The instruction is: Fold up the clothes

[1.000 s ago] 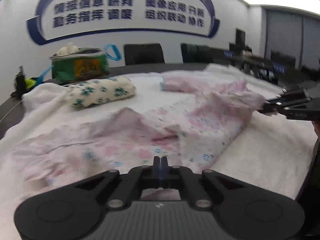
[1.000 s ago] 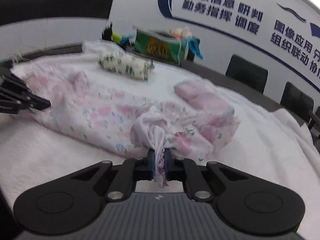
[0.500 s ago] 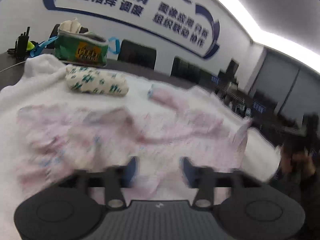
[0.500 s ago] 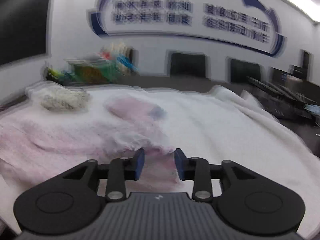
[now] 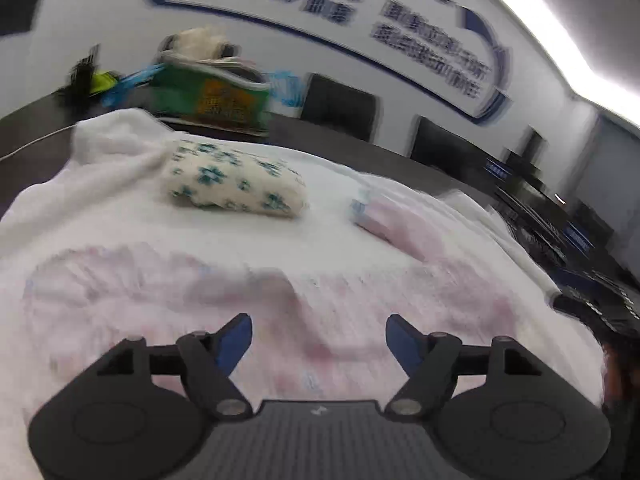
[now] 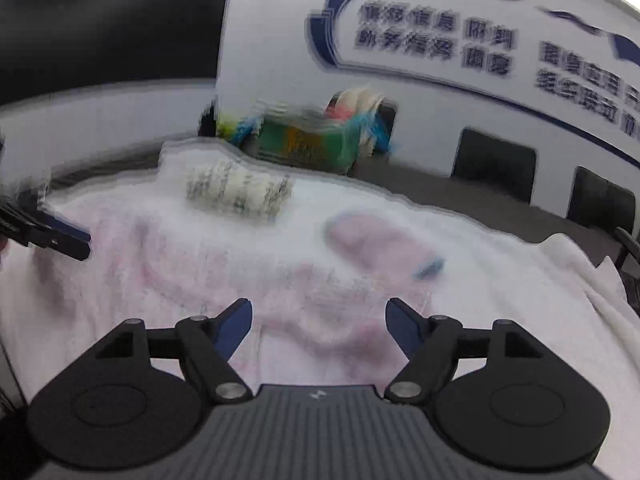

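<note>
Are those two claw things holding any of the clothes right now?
No. Both the left gripper and right gripper are opening, nothing between them, above the pink garment.

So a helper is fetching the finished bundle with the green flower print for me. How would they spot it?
Start at the green bag at the table's far edge. Just in front of it, on the white towel, lies the rolled bundle. It is cream with teal-green flowers, whereas the smaller folded piece beside it and the spread garment nearer the camera are pink.

both grippers, left gripper (image 5: 319,334) and right gripper (image 6: 319,320), release the pink garment (image 5: 360,312); jaws opening, empty, lifted above cloth now lying flat.
</note>
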`<control>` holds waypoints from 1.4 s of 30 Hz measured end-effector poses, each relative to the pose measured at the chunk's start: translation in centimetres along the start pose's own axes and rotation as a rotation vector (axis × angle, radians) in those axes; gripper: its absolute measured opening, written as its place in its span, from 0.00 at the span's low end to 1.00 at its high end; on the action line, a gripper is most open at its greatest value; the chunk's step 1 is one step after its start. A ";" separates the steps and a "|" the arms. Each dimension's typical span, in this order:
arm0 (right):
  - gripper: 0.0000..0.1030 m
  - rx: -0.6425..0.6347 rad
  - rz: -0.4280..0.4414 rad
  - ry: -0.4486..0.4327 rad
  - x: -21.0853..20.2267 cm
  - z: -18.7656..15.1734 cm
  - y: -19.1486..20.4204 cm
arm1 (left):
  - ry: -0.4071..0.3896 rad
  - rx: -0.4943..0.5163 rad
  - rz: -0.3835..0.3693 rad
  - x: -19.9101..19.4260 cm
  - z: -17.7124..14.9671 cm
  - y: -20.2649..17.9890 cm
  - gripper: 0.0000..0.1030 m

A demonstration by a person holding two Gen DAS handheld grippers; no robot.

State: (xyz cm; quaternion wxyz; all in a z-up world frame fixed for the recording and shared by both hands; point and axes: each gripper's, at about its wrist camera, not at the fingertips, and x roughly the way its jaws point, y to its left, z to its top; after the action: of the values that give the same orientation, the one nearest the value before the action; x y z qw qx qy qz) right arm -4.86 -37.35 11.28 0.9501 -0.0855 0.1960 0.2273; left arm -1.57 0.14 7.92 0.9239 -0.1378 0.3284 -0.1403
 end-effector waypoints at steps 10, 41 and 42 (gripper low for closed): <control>0.71 -0.739 0.137 0.291 13.5 -1.1 6.8 | 0.180 -0.183 0.073 8.3 1.6 0.7 0.35; 0.56 -0.685 0.448 0.167 19.7 1.6 10.5 | -0.096 -0.206 0.238 -0.1 -2.3 8.7 0.57; 0.30 -0.658 0.480 0.199 20.6 1.8 10.5 | -0.092 -0.187 0.245 -0.1 -2.7 8.7 0.56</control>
State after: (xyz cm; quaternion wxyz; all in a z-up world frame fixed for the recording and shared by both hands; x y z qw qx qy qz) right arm 7.72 -19.49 3.68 0.7684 -0.3581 0.2183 0.4834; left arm -1.88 7.75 2.93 0.9312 -0.1884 0.3117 0.0113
